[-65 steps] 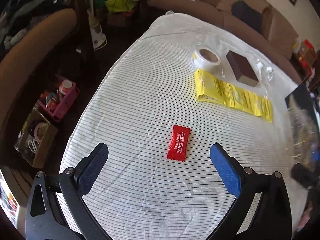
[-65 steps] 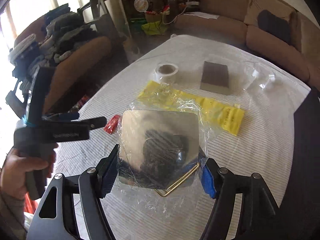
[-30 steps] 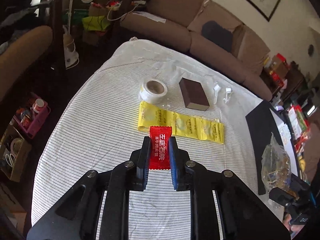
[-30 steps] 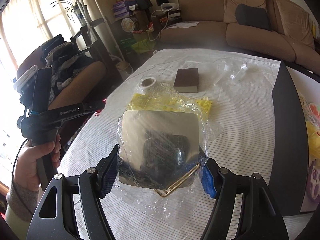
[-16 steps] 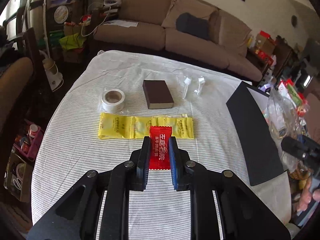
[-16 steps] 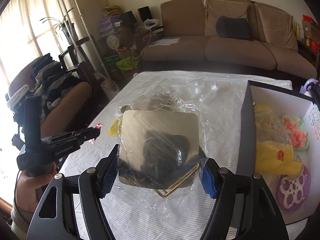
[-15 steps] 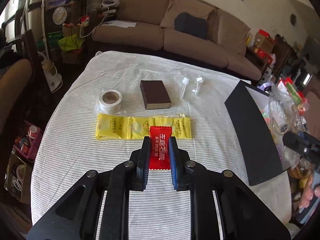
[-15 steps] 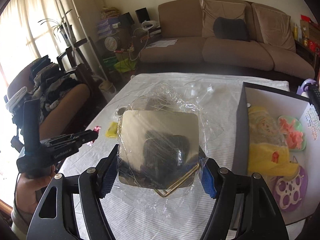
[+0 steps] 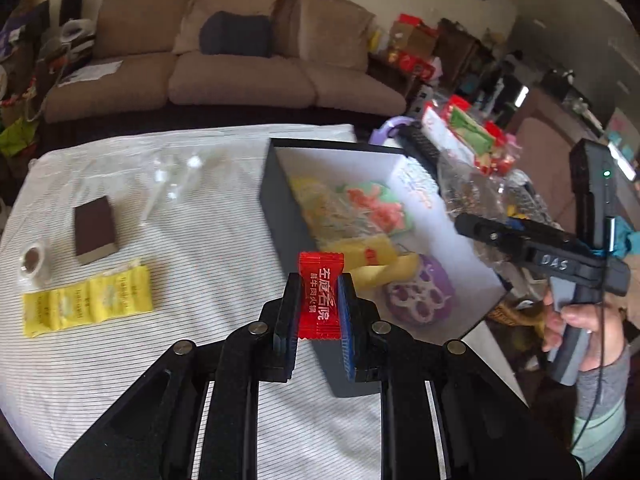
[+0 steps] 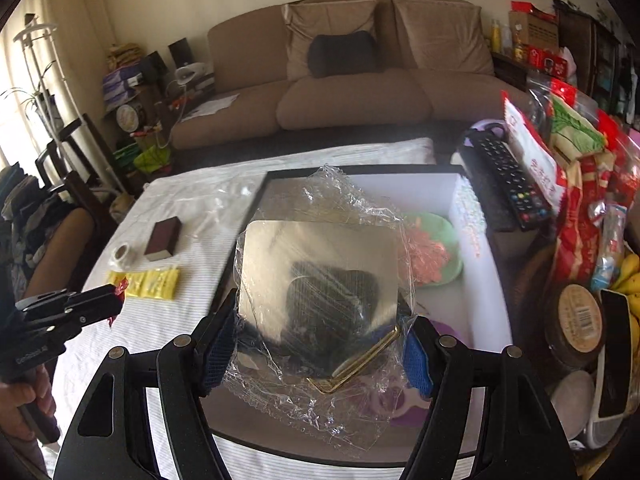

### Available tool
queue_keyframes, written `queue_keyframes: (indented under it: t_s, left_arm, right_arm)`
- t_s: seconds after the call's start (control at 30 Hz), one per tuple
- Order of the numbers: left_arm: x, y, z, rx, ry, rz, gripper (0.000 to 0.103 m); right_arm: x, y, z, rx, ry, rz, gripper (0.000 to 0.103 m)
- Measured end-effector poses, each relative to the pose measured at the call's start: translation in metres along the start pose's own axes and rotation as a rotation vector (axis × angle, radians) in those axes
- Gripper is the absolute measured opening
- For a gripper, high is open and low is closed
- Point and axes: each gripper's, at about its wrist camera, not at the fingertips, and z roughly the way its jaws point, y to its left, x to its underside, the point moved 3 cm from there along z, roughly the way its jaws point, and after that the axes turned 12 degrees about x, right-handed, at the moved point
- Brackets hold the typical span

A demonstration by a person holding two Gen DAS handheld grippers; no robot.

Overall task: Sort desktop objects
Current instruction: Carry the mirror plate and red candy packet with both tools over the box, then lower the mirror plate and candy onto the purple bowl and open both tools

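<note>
My left gripper (image 9: pixel 318 300) is shut on a red candy packet (image 9: pixel 321 294) and holds it in the air at the near left wall of a black box with a white inside (image 9: pixel 276 200). My right gripper (image 10: pixel 316 344) is shut on a plastic-wrapped square mirror with a gold wire stand (image 10: pixel 320 280) and holds it over the same box (image 10: pixel 464 240). The left gripper also shows in the right wrist view (image 10: pixel 114 300), at the left. The box holds yellow, green and purple items (image 9: pixel 416 292).
On the striped white cloth (image 9: pixel 200 264) lie a yellow sachet strip (image 9: pixel 86 302), a brown block (image 9: pixel 95 229), a tape roll (image 9: pixel 34 260) and clear plastic pieces (image 9: pixel 176 176). A remote (image 10: pixel 508 184), snack bags and bananas crowd the right. A sofa stands behind.
Both grippers have swung right, from over the cloth to the box, carrying their loads. Before that, the left gripper shut on the red packet and lifted it.
</note>
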Motion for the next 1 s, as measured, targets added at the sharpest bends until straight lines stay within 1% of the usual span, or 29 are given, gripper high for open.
queue_keyframes:
  t_s: [0.1, 0.23, 0.37, 0.4, 0.47, 0.5, 0.53, 0.6, 0.67, 0.77, 0.83, 0.93, 1.0]
  left_arm:
    - [-0.010, -0.029, 0.040, 0.038, 0.049, 0.028, 0.016]
    - [-0.018, -0.055, 0.083, 0.081, 0.097, 0.031, 0.016]
    - [-0.026, -0.059, 0.110, 0.072, 0.114, 0.011, 0.016]
    - [-0.026, -0.058, 0.115, 0.070, 0.115, 0.007, 0.016]
    - [-0.028, -0.059, 0.124, 0.067, 0.124, 0.004, 0.016]
    - [-0.028, -0.058, 0.129, 0.065, 0.128, 0.003, 0.016]
    - [-0.028, -0.059, 0.132, 0.062, 0.133, 0.002, 0.016]
    - [-0.026, -0.060, 0.140, 0.062, 0.146, 0.002, 0.016]
    - [-0.026, -0.061, 0.146, 0.060, 0.155, 0.007, 0.016]
    - [-0.028, -0.066, 0.156, 0.063, 0.165, 0.012, 0.016]
    - [-0.030, -0.069, 0.164, 0.070, 0.170, 0.005, 0.016]
    - [-0.033, -0.075, 0.178, 0.092, 0.190, -0.007, 0.016]
    - [-0.033, -0.079, 0.187, 0.094, 0.209, -0.006, 0.016]
  right_arm:
    - [0.011, -0.028, 0.018, -0.003, 0.065, 0.045, 0.073]
    - [0.030, -0.045, 0.047, 0.036, 0.148, 0.033, 0.073]
    - [0.044, -0.050, 0.066, 0.076, 0.201, -0.045, 0.073]
    - [0.047, -0.050, 0.070, 0.085, 0.211, -0.062, 0.074]
    - [0.051, -0.050, 0.079, 0.105, 0.223, -0.096, 0.074]
    - [0.051, -0.048, 0.080, 0.108, 0.209, -0.121, 0.076]
    - [0.051, -0.046, 0.081, 0.111, 0.203, -0.139, 0.082]
    - [0.051, -0.049, 0.084, 0.136, 0.199, -0.144, 0.082]
    - [0.050, -0.058, 0.081, 0.140, 0.197, -0.114, 0.083]
    - [0.047, -0.072, 0.064, 0.095, 0.147, -0.051, 0.086]
    - [0.041, -0.078, 0.052, 0.062, 0.111, -0.001, 0.096]
    - [0.035, -0.081, 0.039, 0.054, 0.065, 0.024, 0.096]
    - [0.032, -0.088, 0.032, 0.073, 0.046, 0.058, 0.096]
